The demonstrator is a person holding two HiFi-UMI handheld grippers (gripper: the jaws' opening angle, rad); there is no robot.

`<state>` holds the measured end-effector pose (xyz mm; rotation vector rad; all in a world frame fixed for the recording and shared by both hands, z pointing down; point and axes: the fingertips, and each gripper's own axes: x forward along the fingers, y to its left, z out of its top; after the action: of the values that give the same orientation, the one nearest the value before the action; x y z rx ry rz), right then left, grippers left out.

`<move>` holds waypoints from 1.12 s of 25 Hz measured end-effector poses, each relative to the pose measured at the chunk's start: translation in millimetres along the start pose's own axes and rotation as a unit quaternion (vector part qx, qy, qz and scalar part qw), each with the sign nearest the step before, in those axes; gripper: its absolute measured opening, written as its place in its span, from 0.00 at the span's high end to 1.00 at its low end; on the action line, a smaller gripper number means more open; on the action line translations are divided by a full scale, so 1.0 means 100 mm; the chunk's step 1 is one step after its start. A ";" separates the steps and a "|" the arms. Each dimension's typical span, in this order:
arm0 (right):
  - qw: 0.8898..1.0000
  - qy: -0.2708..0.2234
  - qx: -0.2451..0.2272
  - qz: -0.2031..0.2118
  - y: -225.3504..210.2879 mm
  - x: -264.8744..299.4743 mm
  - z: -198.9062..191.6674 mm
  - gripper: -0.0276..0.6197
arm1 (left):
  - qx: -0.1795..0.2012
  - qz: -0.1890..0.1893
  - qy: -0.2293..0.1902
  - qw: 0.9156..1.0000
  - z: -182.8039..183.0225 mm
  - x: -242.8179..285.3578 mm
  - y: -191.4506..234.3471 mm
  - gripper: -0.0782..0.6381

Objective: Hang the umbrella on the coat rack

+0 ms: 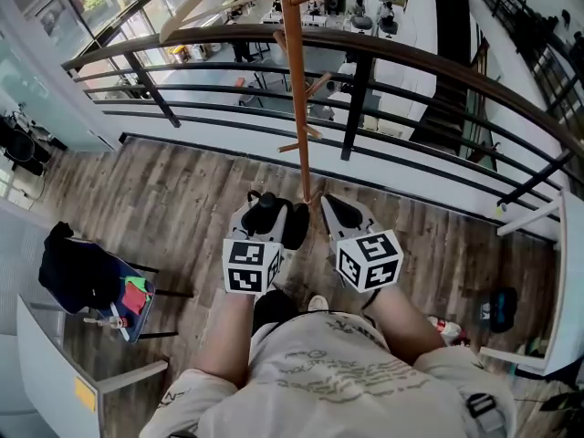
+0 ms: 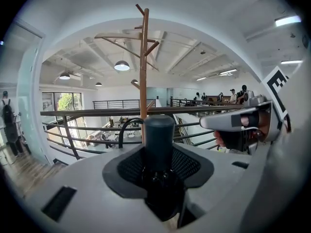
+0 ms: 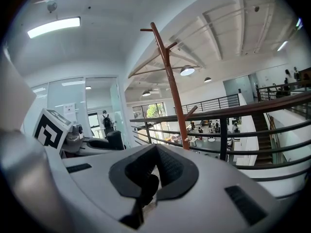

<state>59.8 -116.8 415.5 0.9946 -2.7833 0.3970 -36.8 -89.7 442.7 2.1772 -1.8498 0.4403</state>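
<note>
The wooden coat rack (image 1: 294, 80) rises from the plank floor just ahead of both grippers, its pegs branching off near the top (image 2: 144, 67) (image 3: 170, 81). My left gripper (image 1: 272, 212) is shut on the umbrella's dark round handle (image 2: 159, 140), which stands upright between the jaws with a black strap loop (image 2: 126, 127) behind it. The rest of the umbrella is hidden under the gripper. My right gripper (image 1: 339, 210) sits close beside it to the right of the pole, shut with nothing between its pads (image 3: 146, 186). In the right gripper view the umbrella handle (image 3: 115, 140) shows at the left.
A dark metal railing (image 1: 365, 48) with a wooden top rail runs right behind the rack, with an open drop to a lower floor beyond. A chair with a dark bag (image 1: 82, 276) stands at the left. A white desk (image 1: 570, 281) is at the right.
</note>
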 end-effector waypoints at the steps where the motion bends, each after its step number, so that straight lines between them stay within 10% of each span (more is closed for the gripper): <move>1: 1.000 0.002 0.001 -0.003 -0.04 0.05 0.00 0.95 | -0.001 -0.003 0.003 1.000 0.00 0.06 0.02 0.66; 28: 0.983 0.088 0.035 -0.160 -0.82 1.51 -0.06 0.95 | 0.066 -0.170 0.087 0.979 -0.61 2.19 0.80 0.66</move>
<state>-2.9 -265.7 473.1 1.3255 -2.4144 0.5095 -87.9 -278.9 582.8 2.3943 -1.3581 0.6689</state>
